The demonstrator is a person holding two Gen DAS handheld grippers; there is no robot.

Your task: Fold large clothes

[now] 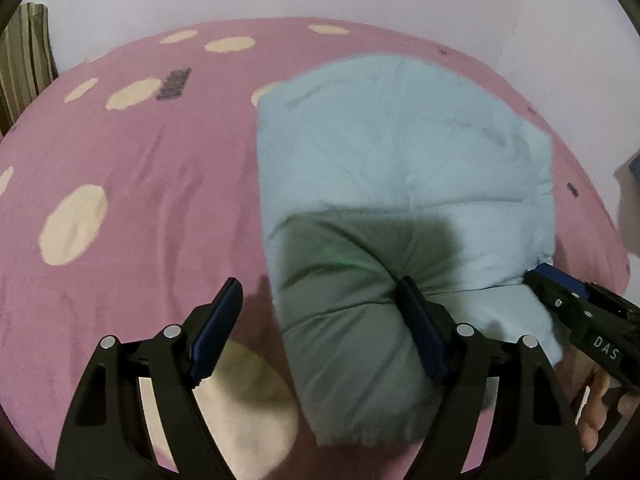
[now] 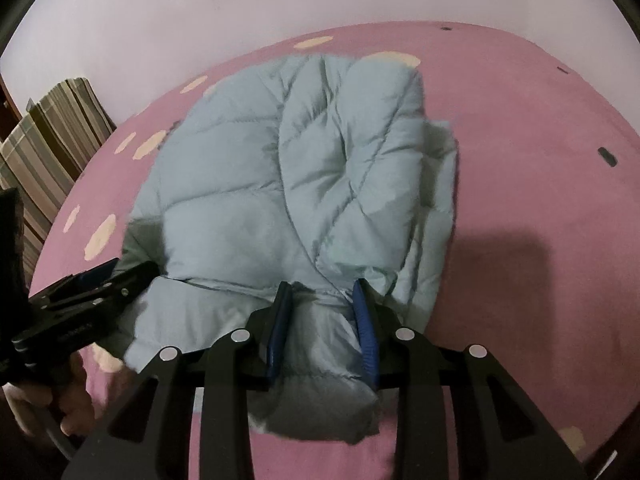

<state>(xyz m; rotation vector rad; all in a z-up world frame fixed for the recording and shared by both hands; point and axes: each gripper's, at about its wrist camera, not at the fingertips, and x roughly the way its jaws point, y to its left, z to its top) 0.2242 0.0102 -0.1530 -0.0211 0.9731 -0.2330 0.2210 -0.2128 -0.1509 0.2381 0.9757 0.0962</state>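
While the jacket (image 2: pixel 296 184) lies on the bed (image 2: pixel 520 184), its near edge is clamped by the right fingers (image 2: pixel 362 320). The left fingers (image 1: pixel 218 332) are held apart, one pressed into the jacket's near fold.

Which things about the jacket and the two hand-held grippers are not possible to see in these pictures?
- Left wrist view: the small dark object on the bedspread is too blurred to identify.
- Right wrist view: the jacket hides its own underside.
- Left wrist view: right hand-held gripper fingertips hidden behind jacket.
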